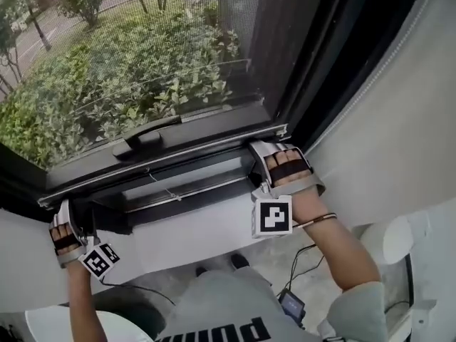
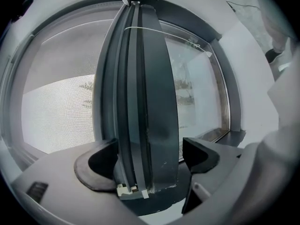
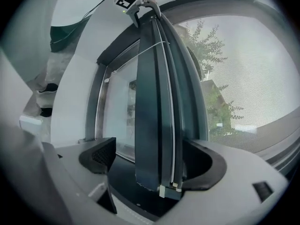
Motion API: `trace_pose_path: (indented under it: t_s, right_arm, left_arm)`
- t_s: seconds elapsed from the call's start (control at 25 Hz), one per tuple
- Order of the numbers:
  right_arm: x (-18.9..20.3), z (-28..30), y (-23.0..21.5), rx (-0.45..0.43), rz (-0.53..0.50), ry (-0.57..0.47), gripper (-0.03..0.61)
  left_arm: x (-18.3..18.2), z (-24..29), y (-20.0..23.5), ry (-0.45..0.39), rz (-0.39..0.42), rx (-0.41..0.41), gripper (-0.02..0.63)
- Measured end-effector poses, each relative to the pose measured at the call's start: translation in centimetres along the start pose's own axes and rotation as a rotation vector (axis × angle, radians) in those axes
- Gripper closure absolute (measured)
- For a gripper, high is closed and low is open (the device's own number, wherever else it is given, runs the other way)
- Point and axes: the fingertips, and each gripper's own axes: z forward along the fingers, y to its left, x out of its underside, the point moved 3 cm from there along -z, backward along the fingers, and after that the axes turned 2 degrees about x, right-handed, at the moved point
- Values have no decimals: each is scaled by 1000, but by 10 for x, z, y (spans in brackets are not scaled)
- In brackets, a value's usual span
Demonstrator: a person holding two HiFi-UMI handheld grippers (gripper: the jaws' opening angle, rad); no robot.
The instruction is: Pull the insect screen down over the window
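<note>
The insect screen (image 1: 135,55) covers most of the window, with green bushes showing through its mesh. Its dark bottom bar (image 1: 171,155), which carries a black handle (image 1: 144,137), hangs a little above the lower window frame (image 1: 192,194). My left gripper (image 1: 77,212) is shut on the bar's left end. My right gripper (image 1: 269,149) is shut on its right end. In the left gripper view the bar (image 2: 140,102) stands between the jaws of the left gripper (image 2: 149,154). In the right gripper view the bar (image 3: 161,107) stands likewise in the right gripper (image 3: 151,154).
A white sill (image 1: 196,234) runs below the window. The dark side frame (image 1: 324,70) and a white wall (image 1: 385,127) rise at the right. A thin pull cord (image 1: 162,189) hangs in the gap. Below are a round white seat (image 1: 388,241), cables and a small device (image 1: 293,305).
</note>
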Motion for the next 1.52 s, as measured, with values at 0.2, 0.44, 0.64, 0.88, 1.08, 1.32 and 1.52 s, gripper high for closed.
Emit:
trace_pose_path:
  t_s: [0.2,0.44,0.64,0.88,1.08,1.32,1.52]
  right_arm:
    - [0,-7,-1,-115,-20,11,124]
    - [1,2,7,-99,-7,-15,124]
    - [-1,15,9,101,-36,6,124]
    - [4,18,10,179,-1,29,124]
    - [6,15,12,122,-18,28,124]
    - [4,15,13,98,-14,14,124]
    - [7,15,10,67,-48,57,124]
  left_arm:
    - [1,-7,0,24,15,123,169]
    - [1,-10,-7,37,27,239,190]
    - [3,4,-20,33,-18,124,162]
    - [-4,2,-16,72,-12,101,141]
    - [2,3,-10,64,103,-23,141]
    - [30,6,-8,139,114,-54,141]
    - [23,9,-4,121,-18,-14,187]
